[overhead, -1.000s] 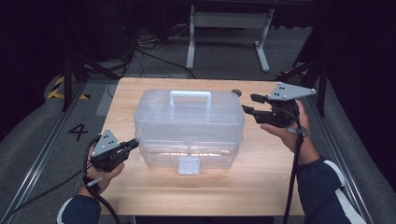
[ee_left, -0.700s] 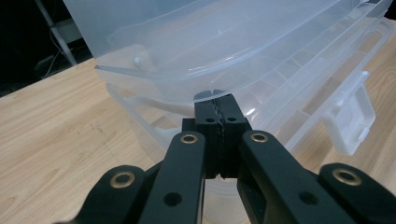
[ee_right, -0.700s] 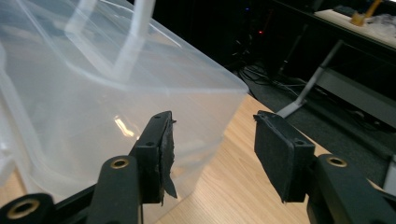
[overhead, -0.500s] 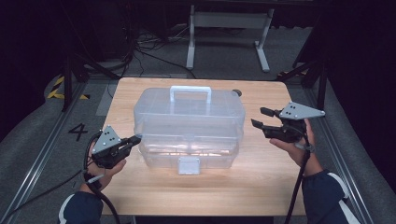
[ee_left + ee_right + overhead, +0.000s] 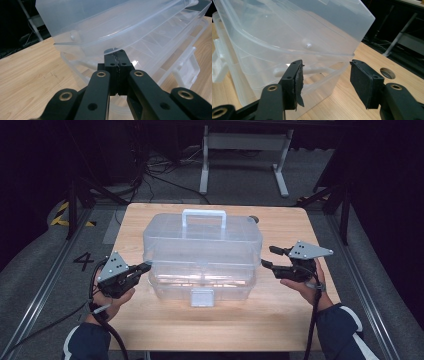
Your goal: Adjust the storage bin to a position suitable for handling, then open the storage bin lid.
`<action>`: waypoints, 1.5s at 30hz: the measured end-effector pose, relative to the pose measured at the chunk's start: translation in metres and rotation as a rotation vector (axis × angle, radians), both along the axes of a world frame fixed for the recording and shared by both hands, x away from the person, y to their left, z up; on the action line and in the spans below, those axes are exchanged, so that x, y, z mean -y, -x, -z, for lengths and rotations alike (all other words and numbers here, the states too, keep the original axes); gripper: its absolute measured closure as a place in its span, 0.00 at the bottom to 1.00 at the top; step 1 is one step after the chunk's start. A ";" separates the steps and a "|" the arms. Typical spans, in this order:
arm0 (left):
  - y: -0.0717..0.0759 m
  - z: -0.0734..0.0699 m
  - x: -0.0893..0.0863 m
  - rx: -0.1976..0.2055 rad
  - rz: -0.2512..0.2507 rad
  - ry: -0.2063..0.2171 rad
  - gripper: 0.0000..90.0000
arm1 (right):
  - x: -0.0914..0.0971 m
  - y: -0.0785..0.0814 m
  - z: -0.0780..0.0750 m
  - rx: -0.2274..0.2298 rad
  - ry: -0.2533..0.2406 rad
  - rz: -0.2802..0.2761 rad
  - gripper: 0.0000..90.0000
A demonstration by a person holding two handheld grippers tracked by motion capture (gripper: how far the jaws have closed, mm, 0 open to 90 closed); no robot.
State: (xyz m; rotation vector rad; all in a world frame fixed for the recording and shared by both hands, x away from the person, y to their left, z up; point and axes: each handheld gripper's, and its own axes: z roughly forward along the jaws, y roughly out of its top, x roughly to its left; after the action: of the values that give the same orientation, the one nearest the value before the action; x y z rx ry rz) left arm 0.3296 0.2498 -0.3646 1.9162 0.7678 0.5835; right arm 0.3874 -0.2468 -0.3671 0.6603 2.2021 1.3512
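A clear plastic storage box [image 5: 200,245] with a white handle [image 5: 203,215] and a front latch [image 5: 202,296] stands mid-table. My left gripper [image 5: 146,266] is shut, with nothing between its jaws. Its tips [image 5: 117,53] rest against the box's [image 5: 140,30] left end, just under the lid's overhanging rim. My right gripper [image 5: 268,256] hangs open beside the box's right end. Its jaws have just been opening. In the right gripper view its gripper [image 5: 325,68] frames the box's [image 5: 287,30] near corner, which lies just ahead, and the pads [image 5: 298,82] press on nothing.
The wooden table [image 5: 295,320] has bare room in front of the box and to both sides. A round hole [image 5: 254,219] sits in the tabletop behind the box's right end. Dark floor, cables and a metal stand lie beyond the far edge.
The right hand has come down and toward me, from beside the box's top to low beside its right end. The left gripper has stayed at the left end.
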 end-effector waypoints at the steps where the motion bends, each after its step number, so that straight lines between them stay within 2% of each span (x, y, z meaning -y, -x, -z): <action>1: 0.000 0.000 0.000 0.000 0.000 0.000 1.00 | 0.000 0.000 0.000 0.000 0.000 0.000 0.49; 5: -0.002 -0.003 0.001 0.005 -0.001 0.007 1.00 | 0.000 -0.002 0.005 -0.017 0.018 -0.008 0.49; 8: -0.003 -0.002 0.001 0.004 -0.001 0.010 1.00 | -0.003 -0.003 0.007 -0.020 0.003 -0.012 0.49; 9: -0.002 -0.002 0.001 0.005 0.001 0.004 1.00 | -0.005 -0.001 0.005 0.015 -0.019 -0.007 0.49; 11: -0.001 -0.002 0.001 0.011 -0.005 0.006 1.00 | -0.006 -0.001 0.004 0.034 -0.025 -0.001 0.49; 16: 0.004 -0.002 -0.001 0.030 -0.010 -0.017 0.98 | -0.009 -0.001 0.007 0.047 -0.057 -0.005 0.53; 19: 0.008 -0.001 -0.005 0.032 -0.013 -0.032 0.97 | -0.011 0.001 0.005 0.072 -0.056 0.004 0.55; 23: 0.016 0.003 -0.015 0.028 -0.028 -0.058 0.93 | -0.013 0.004 0.001 0.106 -0.084 -0.006 0.63; 28: 0.025 0.009 -0.029 0.014 -0.064 -0.048 0.86 | -0.017 0.006 -0.002 0.141 -0.093 -0.013 0.71; 29: 0.029 0.015 -0.036 -0.004 -0.078 -0.048 0.86 | -0.017 0.007 -0.002 0.150 -0.093 -0.006 0.72; 30: 0.029 0.015 -0.036 -0.004 -0.078 -0.048 0.85 | -0.017 0.007 -0.002 0.150 -0.093 -0.006 0.72; 32: 0.031 0.024 -0.042 -0.036 -0.099 -0.075 0.82 | -0.017 0.006 -0.003 0.162 -0.110 0.001 0.73; 33: 0.032 0.028 -0.043 -0.054 -0.105 -0.078 0.80 | -0.016 0.005 -0.004 0.172 -0.127 0.010 0.77; 34: 0.033 0.039 -0.045 -0.097 -0.100 -0.095 0.78 | -0.016 0.005 -0.006 0.175 -0.130 0.014 0.77; 35: 0.034 0.045 -0.045 -0.120 -0.100 -0.112 0.76 | -0.017 0.004 -0.008 0.174 -0.130 0.018 0.78; 36: 0.034 0.045 -0.045 -0.120 -0.100 -0.112 0.73 | -0.017 0.004 -0.008 0.174 -0.130 0.018 0.78; 37: 0.034 0.057 -0.044 -0.159 -0.092 -0.150 0.71 | -0.018 0.004 -0.008 0.187 -0.137 0.030 0.78; 38: 0.034 0.062 -0.043 -0.179 -0.087 -0.172 0.69 | -0.018 0.004 -0.008 0.189 -0.140 0.032 0.78; 39: 0.034 0.062 -0.043 -0.179 -0.087 -0.172 0.67 | -0.018 0.004 -0.008 0.189 -0.140 0.032 0.78; 40: 0.033 0.067 -0.043 -0.200 -0.087 -0.190 0.67 | -0.018 0.003 -0.008 0.193 -0.145 0.038 0.79; 41: 0.032 0.072 -0.043 -0.218 -0.083 -0.194 0.60 | -0.019 0.004 -0.009 0.196 -0.147 0.048 0.80; 43: 0.030 0.081 -0.043 -0.256 -0.078 -0.193 0.58 | -0.020 0.004 -0.010 0.205 -0.141 0.054 0.80; 45: 0.030 0.085 -0.043 -0.278 -0.077 -0.187 0.52 | -0.023 0.004 -0.010 0.220 -0.146 0.074 0.81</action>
State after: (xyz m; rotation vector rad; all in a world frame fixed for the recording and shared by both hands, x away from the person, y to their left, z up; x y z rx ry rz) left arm 0.2999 0.2928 -0.4495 2.1777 0.9957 0.4531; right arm 0.3836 -0.2242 -0.3567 0.6072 1.9027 1.4811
